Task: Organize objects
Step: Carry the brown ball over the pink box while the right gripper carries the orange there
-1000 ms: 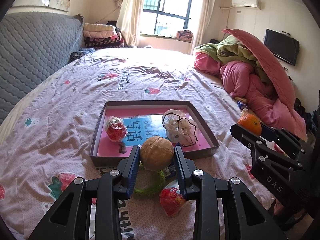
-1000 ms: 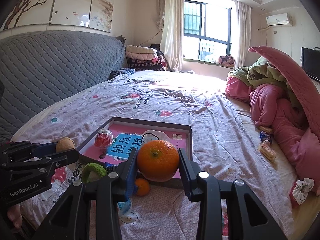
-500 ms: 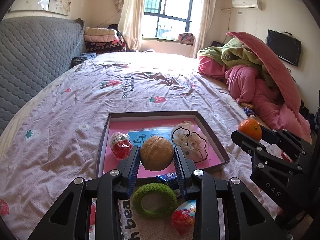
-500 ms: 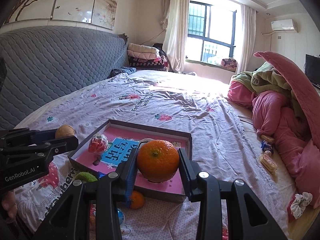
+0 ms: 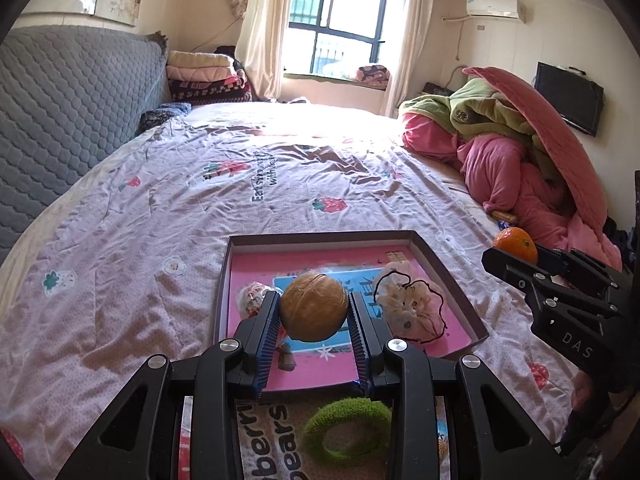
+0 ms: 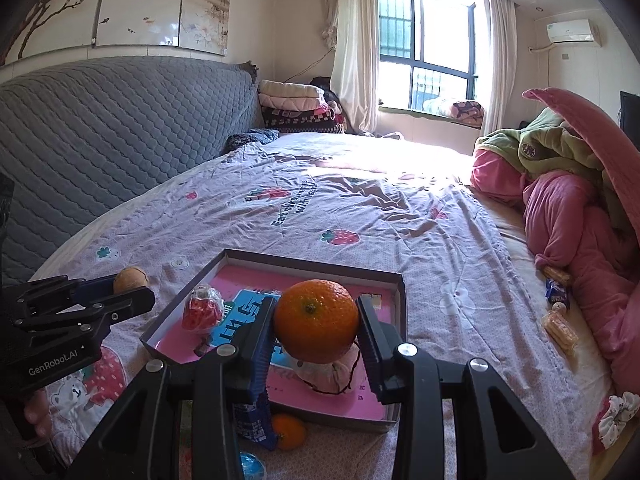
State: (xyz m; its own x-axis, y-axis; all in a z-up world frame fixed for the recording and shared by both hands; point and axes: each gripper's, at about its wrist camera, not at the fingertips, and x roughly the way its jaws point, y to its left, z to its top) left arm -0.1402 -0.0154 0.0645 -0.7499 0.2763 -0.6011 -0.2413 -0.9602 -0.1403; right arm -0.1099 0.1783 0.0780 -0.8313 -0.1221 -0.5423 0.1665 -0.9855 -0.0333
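My left gripper is shut on a brown walnut and holds it above the near part of a shallow pink-lined box on the bed. My right gripper is shut on an orange, held over the same box. Inside the box lie a red wrapped candy, a white frilly scrunchie and a blue card. In the left wrist view the right gripper shows at the right with the orange. The right wrist view catches the left gripper at the left with the walnut.
A green hair ring lies on the bedsheet in front of the box. A small orange and a blue packet lie by the box's near edge. Snack packets and a pink quilt pile are at the right. A grey headboard runs along the left.
Both grippers have moved forward over the bed toward the box, each keeping its fruit or nut. The box now fills more of both views, and the loose items have slid toward the bottom edge.
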